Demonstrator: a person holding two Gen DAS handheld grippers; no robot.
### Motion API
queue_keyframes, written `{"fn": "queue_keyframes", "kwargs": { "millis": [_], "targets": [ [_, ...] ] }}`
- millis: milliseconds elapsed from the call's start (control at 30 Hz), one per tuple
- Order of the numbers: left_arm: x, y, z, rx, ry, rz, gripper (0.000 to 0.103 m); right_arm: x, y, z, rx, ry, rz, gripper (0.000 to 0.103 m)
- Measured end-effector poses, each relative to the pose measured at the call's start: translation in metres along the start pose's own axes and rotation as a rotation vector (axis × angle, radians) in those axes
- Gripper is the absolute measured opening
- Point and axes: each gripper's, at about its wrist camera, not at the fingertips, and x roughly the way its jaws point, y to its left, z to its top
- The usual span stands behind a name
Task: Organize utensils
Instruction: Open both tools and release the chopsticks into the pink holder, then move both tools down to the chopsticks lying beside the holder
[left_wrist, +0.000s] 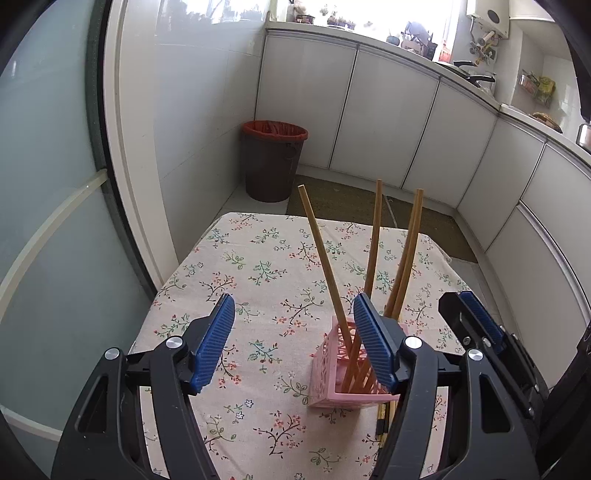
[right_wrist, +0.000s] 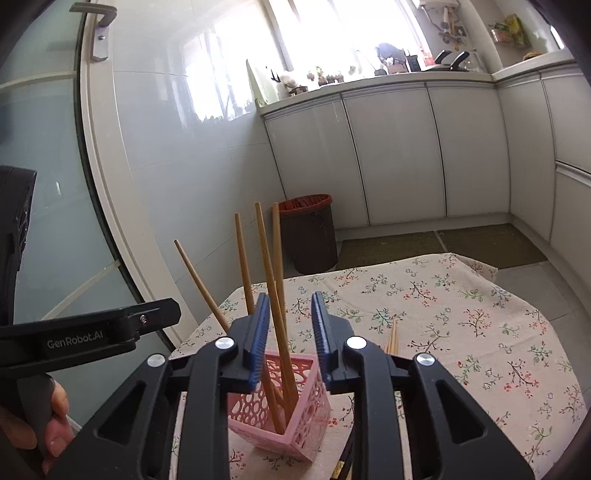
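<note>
Standing in pink basket (right_wrist: 284, 410) on floral cloth (right_wrist: 461, 314) — four chopsticks (right_wrist: 271, 291). Right gripper (right_wrist: 289, 339) parted round one stick, pads clear; left gripper (left_wrist: 293, 341) wide, empty. Advice — withdraw straight back, avoid tipping basket; loose chopsticks (right_wrist: 392, 338) remain beside it.

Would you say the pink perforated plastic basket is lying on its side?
No, the pink perforated plastic basket stands upright on the floral tablecloth, holding wooden chopsticks.

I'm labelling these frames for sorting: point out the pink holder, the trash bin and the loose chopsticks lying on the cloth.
pink holder (left_wrist: 325, 363): left wrist view, its perforated left wall.
trash bin (left_wrist: 271, 166): left wrist view, its dark side.
loose chopsticks (right_wrist: 391, 338): right wrist view, their pale tips.
</note>
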Motion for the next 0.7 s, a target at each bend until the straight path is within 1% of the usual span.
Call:
{"fn": "queue_keyframes", "kwargs": {
  "millis": [67,133,200,267,367,467,567,633,700],
  "targets": [
    [-0.004,-0.001,-0.002,-0.005,0.024,-0.011,0.064,-0.011,-0.006,0.010,-0.008,0.053,-0.013,0.032],
    [-0.007,-0.005,-0.005,-0.013,0.059,-0.025,0.064,-0.020,-0.012,0.017,-0.020,0.136,-0.005,0.032],
    [-0.009,-0.011,-0.012,-0.027,0.101,-0.060,0.064,-0.029,-0.022,0.018,-0.018,0.219,0.008,0.032],
    [-0.008,-0.019,-0.022,-0.033,0.144,-0.080,0.063,-0.033,-0.034,0.010,0.016,0.322,0.001,0.033],
    [0.000,-0.031,-0.040,-0.041,0.214,-0.091,0.062,-0.033,-0.051,-0.011,0.088,0.442,0.002,0.033],
    [0.013,-0.040,-0.059,-0.049,0.281,-0.100,0.057,-0.027,-0.060,-0.029,0.114,0.526,-0.001,0.033],
    [0.026,-0.041,-0.075,-0.089,0.347,-0.131,0.054,-0.014,-0.071,-0.046,0.154,0.583,0.009,0.033],
    [0.032,-0.039,-0.078,-0.101,0.358,-0.124,0.052,-0.003,-0.073,-0.053,0.175,0.620,0.013,0.033],
    [0.033,-0.036,-0.078,-0.108,0.349,-0.104,0.052,0.009,-0.069,-0.058,0.153,0.640,0.011,0.033]
  ]
}}
